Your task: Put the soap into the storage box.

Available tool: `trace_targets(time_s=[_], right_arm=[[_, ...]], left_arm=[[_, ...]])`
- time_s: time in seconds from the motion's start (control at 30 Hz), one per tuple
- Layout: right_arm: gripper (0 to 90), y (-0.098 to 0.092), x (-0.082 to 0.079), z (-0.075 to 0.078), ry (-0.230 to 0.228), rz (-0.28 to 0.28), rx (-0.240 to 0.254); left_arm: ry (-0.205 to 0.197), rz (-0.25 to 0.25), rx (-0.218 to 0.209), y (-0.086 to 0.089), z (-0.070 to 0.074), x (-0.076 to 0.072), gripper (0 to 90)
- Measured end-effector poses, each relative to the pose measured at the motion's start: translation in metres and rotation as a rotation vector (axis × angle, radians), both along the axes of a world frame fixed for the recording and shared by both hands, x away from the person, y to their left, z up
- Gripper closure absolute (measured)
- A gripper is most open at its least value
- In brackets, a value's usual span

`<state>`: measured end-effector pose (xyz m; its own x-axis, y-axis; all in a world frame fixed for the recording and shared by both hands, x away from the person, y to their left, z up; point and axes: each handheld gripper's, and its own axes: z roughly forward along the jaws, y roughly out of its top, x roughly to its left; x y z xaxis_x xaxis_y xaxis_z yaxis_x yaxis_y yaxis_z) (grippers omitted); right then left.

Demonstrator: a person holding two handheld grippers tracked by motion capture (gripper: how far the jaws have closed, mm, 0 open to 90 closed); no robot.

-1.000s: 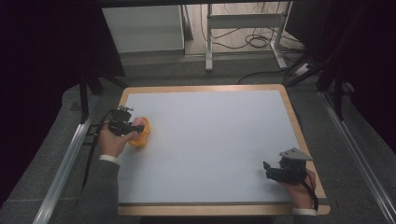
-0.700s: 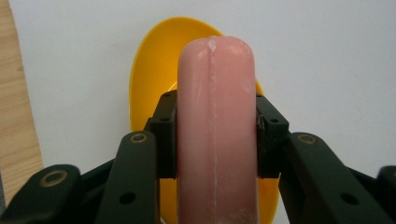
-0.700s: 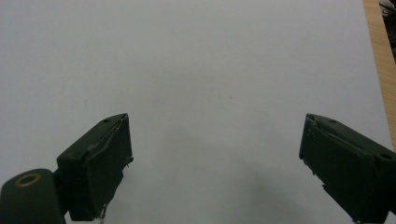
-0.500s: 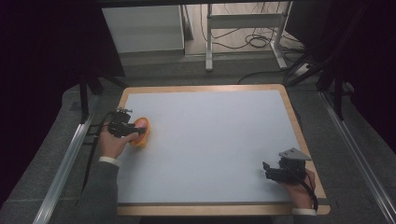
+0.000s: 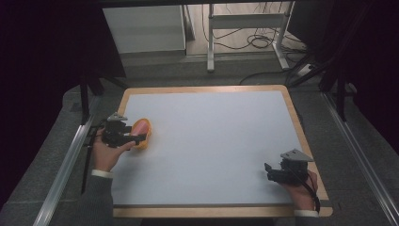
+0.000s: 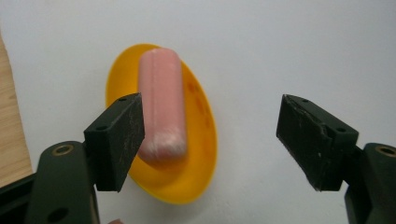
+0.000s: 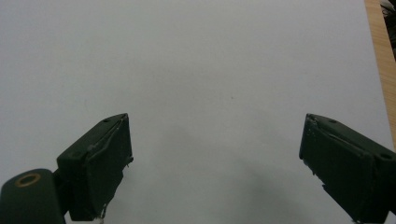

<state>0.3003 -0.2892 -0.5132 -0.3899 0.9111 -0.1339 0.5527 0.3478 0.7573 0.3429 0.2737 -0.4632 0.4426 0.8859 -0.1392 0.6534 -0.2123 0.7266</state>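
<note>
White-topped table [image 5: 211, 141] with wood rim, dark lab floor and cables behind; pink sausage on yellow dish at its left side.

Pink sausage [image 6: 161, 105] lies lengthwise in the yellow dish [image 6: 198, 135], dish flat on the white top near the left wooden edge. I see my left tongs [image 6: 210, 135] just beside the dish: jaws have just been opening and now stand wide, nothing between the pads, left jaw in front of the dish's near edge and the sausage's end, touch or not I cannot tell. High view puts left tongs [image 5: 123, 134] right at the dish [image 5: 141, 133], hand behind them. My right tongs [image 7: 215, 163] are open too, bare white surface between the jaws; high view has them [image 5: 282, 173] near the right front corner, well apart from the dish.
</note>
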Motion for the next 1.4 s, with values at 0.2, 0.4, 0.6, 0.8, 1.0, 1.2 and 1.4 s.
trace_targets(time_s=[0.2, 0.4, 0.6, 0.8, 1.0, 1.2, 1.4], right_arm=[[9.0, -0.001, -0.001, 0.001, -0.002, -0.002, 0.001], [9.0, 0.0, -0.001, 0.001, -0.005, -0.003, 0.0], [9.0, 0.004, -0.002, 0.001, -0.005, 0.006, -0.003], [9.0, 0.006, -0.003, 0.003, -0.014, 0.011, -0.004], [9.0, 0.005, -0.003, 0.002, -0.013, 0.011, -0.008], [9.0, 0.006, -0.004, 0.005, -0.021, 0.018, 0.011], [9.0, 0.006, -0.004, 0.005, -0.025, 0.019, 0.007]], left_arm=[[-0.029, -0.03, -0.045, 0.008, -0.006, -0.024, 24.0], [-0.039, -0.028, -0.066, 0.012, -0.018, -0.043, 24.7], [-0.01, -0.051, -0.076, 0.01, -0.045, -0.057, 25.5], [0.007, -0.01, -0.104, 0.016, -0.061, -0.066, 26.3], [0.023, -0.012, -0.087, 0.015, -0.068, -0.071, 26.3], [0.022, -0.006, -0.087, 0.016, -0.071, -0.071, 26.4], [0.036, -0.003, -0.106, 0.017, -0.073, -0.069, 26.3]])
